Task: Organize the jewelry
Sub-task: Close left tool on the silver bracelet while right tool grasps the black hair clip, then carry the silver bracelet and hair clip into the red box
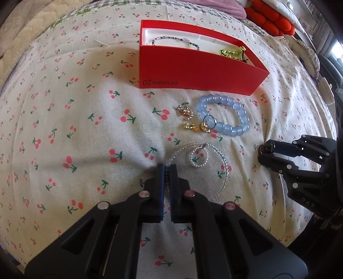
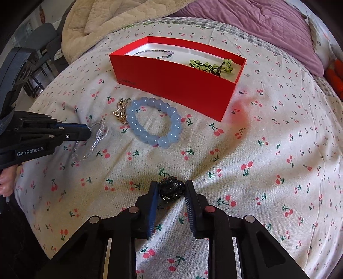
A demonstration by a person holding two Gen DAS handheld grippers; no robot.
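My left gripper (image 1: pixel 167 170) is shut on one end of a clear bead necklace (image 1: pixel 223 164) that curls over the cherry-print sheet, with a small pearl loop (image 1: pixel 197 166) lying inside the curl. The right wrist view shows that gripper (image 2: pixel 89 131) pinching the same necklace (image 2: pixel 97 139). My right gripper (image 2: pixel 171 187) is shut on a dark bead bracelet (image 2: pixel 171 188) that rests on the sheet. A blue bead bracelet (image 2: pixel 150 102) and gold earrings (image 2: pixel 121 111) lie in front of the open red box (image 2: pixel 178 85). The box holds a green bead bracelet (image 2: pixel 205 64) and a thin multicoloured strand (image 2: pixel 150 51).
Everything lies on a bed with a cherry-print sheet (image 2: pixel 268 150). A beige blanket (image 2: pixel 103 19) and a purple quilt (image 2: pixel 257 23) are bunched behind the box, and a red cushion (image 1: pixel 270 20) sits at the back right. A person's hand (image 2: pixel 6 182) holds the left gripper.
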